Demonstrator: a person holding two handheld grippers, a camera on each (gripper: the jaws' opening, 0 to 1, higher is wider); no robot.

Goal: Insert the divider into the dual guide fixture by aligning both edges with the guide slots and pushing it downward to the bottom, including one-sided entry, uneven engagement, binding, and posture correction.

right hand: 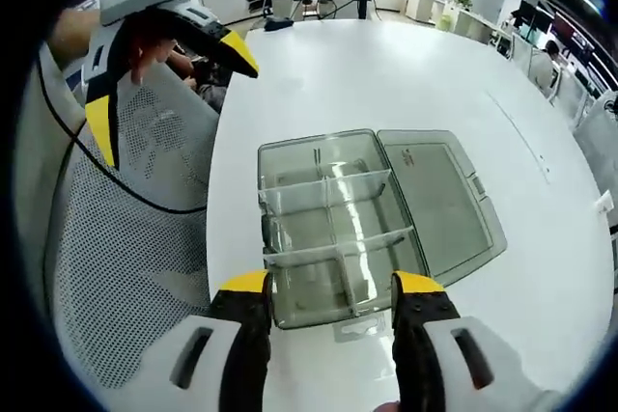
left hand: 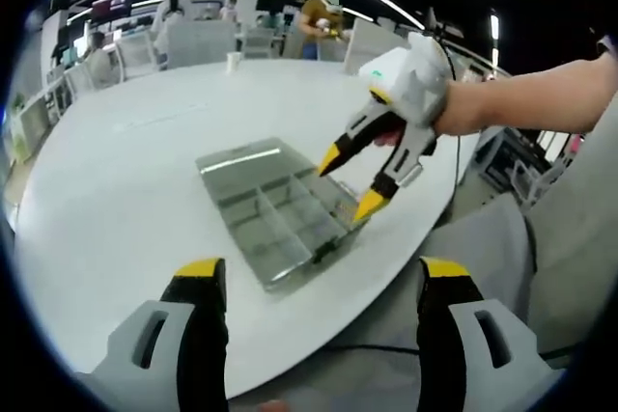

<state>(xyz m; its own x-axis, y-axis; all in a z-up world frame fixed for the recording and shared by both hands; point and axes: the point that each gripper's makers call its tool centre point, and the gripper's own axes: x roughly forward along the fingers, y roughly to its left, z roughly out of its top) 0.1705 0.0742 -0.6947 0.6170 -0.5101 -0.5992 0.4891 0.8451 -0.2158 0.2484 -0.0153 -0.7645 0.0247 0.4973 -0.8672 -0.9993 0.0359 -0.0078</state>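
Both grippers are hanging wide open, holding nothing. The right gripper (right hand: 330, 287) is hovering over the near end of the box (right hand: 338, 224), which is sitting open on the table (right hand: 386, 74), dividers (right hand: 328, 190) inside. The left gripper (left hand: 323, 272) is hovering apart from it.

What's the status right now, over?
Left hand-held gripper open, empty. Right hand-held gripper open, empty, hovering over clear compartment box. Lid flat open on white table. Nothing in the way.
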